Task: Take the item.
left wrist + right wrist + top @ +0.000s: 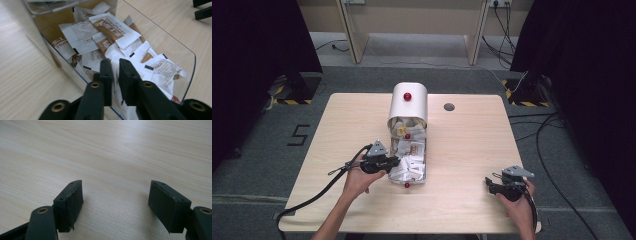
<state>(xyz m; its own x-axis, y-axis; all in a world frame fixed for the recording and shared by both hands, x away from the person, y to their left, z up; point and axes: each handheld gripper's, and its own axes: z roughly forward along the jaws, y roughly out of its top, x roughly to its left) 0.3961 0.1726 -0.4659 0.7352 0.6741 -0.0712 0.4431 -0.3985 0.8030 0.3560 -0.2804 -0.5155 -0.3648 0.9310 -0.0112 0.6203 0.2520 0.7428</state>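
The left gripper (pixel 115 75) sits at the edge of the clear bin (pixel 185 65), its jaws nearly together and pinched on the rim of a white packet (pixel 117 53) at the front of the pile. In the high view the bin (pixel 424 165) lies mid-table, under a white domed lid (pixel 408 102) with a red knob (pixel 407 96), and the left gripper (pixel 394 162) comes in from its left side. The packets (pixel 110 27), white w/ brown print, lie loose and overlapping, so the one being gripped is touching several neighbours.

The right gripper (pixel 116 202) hangs over bare table (pixel 112 150) w/ jaws wide apart, holding nothing; in the high view it (pixel 488 186) is near the front right corner, well apart from the bin.

Step in hand, by the look of it: picking one packet out of the bin. To do it well, the grip should bite on the sealed edge only, not on two layers at once. The lift should go up and back toward the person, clear of the bin's low clear wall, slow enough that overlapping packets slide off rather than ride along. If a second packet clings, a small shake over the bin beats carrying both. The right gripper is free to steady the bin if it shifts.
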